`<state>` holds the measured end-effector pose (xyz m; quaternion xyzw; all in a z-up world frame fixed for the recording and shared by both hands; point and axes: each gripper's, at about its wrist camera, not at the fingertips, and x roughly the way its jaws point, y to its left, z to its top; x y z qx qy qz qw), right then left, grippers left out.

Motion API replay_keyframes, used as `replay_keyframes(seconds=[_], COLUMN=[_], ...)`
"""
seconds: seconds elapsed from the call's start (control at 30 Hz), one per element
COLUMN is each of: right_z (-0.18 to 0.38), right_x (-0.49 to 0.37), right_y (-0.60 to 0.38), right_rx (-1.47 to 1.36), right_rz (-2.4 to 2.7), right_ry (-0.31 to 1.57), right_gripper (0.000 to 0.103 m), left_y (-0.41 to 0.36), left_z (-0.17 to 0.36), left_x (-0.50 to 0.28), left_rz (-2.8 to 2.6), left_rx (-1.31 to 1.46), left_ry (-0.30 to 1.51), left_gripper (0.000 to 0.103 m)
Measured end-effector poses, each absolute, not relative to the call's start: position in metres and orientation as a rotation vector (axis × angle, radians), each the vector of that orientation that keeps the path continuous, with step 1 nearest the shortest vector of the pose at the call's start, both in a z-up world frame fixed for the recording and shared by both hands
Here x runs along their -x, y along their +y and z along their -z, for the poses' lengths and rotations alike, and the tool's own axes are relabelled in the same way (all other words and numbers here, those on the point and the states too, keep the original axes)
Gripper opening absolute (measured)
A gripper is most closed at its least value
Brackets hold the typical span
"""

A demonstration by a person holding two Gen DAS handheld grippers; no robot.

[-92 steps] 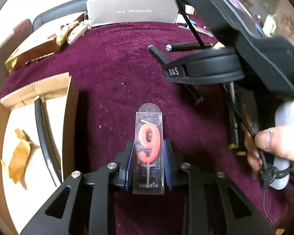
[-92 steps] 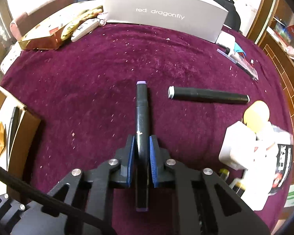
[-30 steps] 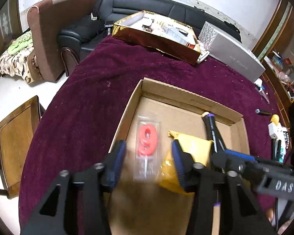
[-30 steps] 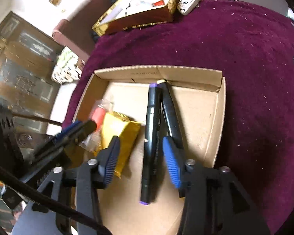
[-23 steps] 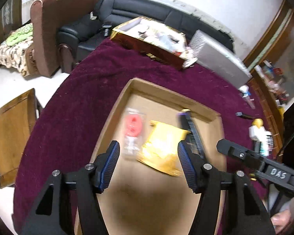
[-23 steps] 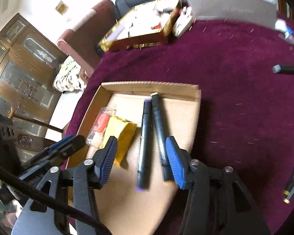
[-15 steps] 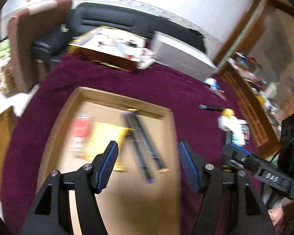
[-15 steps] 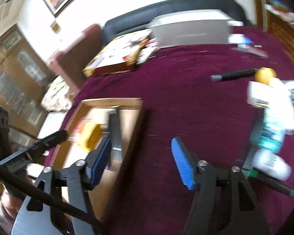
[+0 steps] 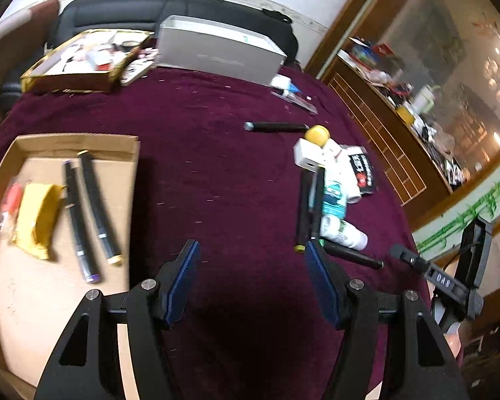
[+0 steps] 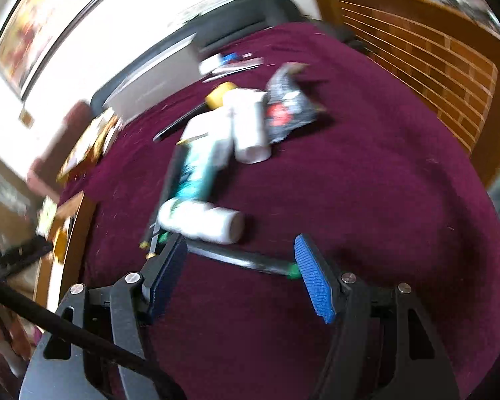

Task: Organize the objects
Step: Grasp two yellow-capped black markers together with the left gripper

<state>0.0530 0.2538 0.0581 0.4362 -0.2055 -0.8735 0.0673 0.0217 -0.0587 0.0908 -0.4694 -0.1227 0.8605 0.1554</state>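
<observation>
A cardboard tray [image 9: 66, 140] sits at the left of the purple cloth table. In it lie a red number candle in a clear pack [image 9: 8, 205], a yellow packet [image 9: 40, 216] and two black markers [image 9: 86, 213]. My left gripper [image 9: 253, 280] is open and empty above the cloth, right of the tray. My right gripper [image 10: 240, 273] is open and empty. A black marker with a green end [image 10: 243, 258] lies on the cloth between its fingers. A pile of bottles, tubes and pens [image 9: 330, 183] lies at the right. It also shows in the right wrist view [image 10: 216, 153].
A single black marker [image 9: 276, 127] lies beyond the pile. A grey box [image 9: 216, 53] and a gold tray of items [image 9: 80, 63] stand at the table's far edge. A wooden cabinet [image 9: 383, 126] is to the right. The other gripper [image 9: 450, 283] shows at the right edge.
Both grippers let go of the candle and the marker in the tray and opened. Both have swung right, away from the tray toward the pile of items.
</observation>
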Motion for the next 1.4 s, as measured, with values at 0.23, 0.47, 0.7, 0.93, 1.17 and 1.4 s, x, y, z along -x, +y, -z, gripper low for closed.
replay_keyframes(seconds=[0.23, 0.47, 0.7, 0.93, 1.17, 1.4], right_z=[-0.050, -0.034, -0.017, -0.019, -0.019, -0.019], right_x=[-0.039, -0.029, -0.027, -0.026, -0.024, -0.024], right_y=[0.301, 0.324, 0.337, 0.328, 0.324, 0.324], right_rx=[-1.221, -1.169, -1.153, -1.170, -1.178, -1.178], right_rz=[2.700, 2.705, 2.677, 2.707, 2.719, 2.721], right_ry=[-0.831, -0.989, -1.095, -1.014, -0.979, -0.974], right_gripper=[0.068, 0.068, 0.068, 0.076, 0.079, 0.079], left_y=[-0.024, -0.014, 0.000, 0.043, 0.081, 0.069], left_z=[-0.082, -0.080, -0.068, -0.046, -0.025, -0.013], left_x=[-0.013, 0.001, 0.016, 0.035, 0.055, 0.064], left_rz=[-2.437, -2.446, -2.442, -2.446, -2.462, -2.495], left_rx=[1.372, 1.367, 1.354, 1.364, 1.358, 1.472], left_ry=[-0.306, -0.294, -0.241, -0.045, 0.170, 0.212], left_gripper=[0.058, 0.058, 0.058, 0.058, 0.058, 0.031])
